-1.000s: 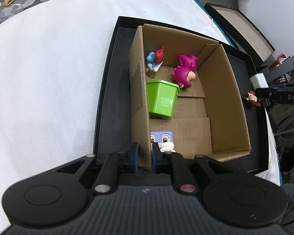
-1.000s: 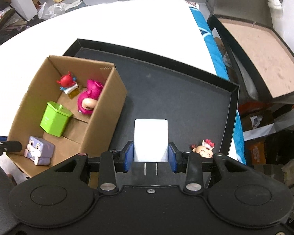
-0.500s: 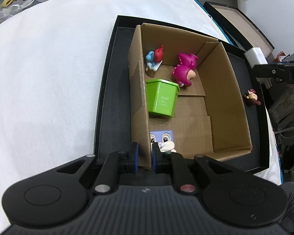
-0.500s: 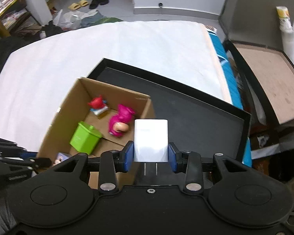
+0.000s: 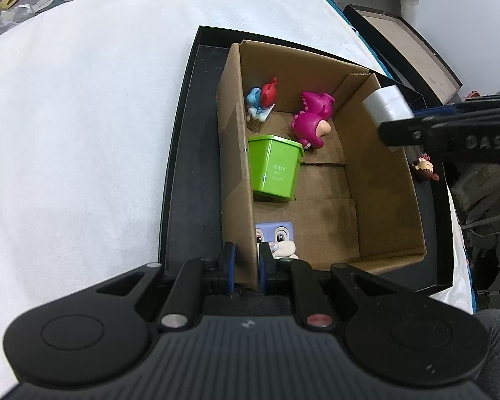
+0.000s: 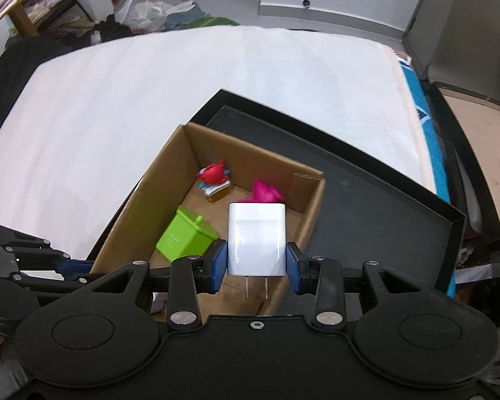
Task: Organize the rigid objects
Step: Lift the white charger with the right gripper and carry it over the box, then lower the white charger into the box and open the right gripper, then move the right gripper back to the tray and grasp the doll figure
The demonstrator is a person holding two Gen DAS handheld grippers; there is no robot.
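right now the right gripper (image 6: 256,268) is squeezing a white plug charger (image 6: 256,239) by its two sides, with the two metal prongs pointing back toward the camera. the blue pads (image 6: 216,264) are pressing on the smooth sides, so the charger is hanging straight and is not tipping. it is hovering above the open cardboard box (image 6: 143,193), over the right part of the box, not yet inside it. in the left wrist view the charger (image 5: 385,105) is showing over the box's far right wall.

the left gripper (image 5: 246,268) is pinching the near left wall of the cardboard box (image 5: 231,153), one pad outside and one pad inside, nearly closed on the thin card. it is probably doing this so the light box is not sliding on the black tray (image 5: 183,153) while things are dropping in.

inside the box, a green toy bin (image 5: 274,166) is standing by the left wall. a red and blue toy figure (image 5: 261,100) is sitting in the far left corner, and a pink dinosaur toy (image 5: 311,120) is lying beside it. a purple bunny toy (image 5: 276,235) is sitting in the near left corner, just by the left gripper. the right half of the box floor is bare, so that looks like a good spot for the charger.

a small doll with red hair (image 5: 425,167) is lying on the tray to the right of the box, so it is probably waiting for its turn.
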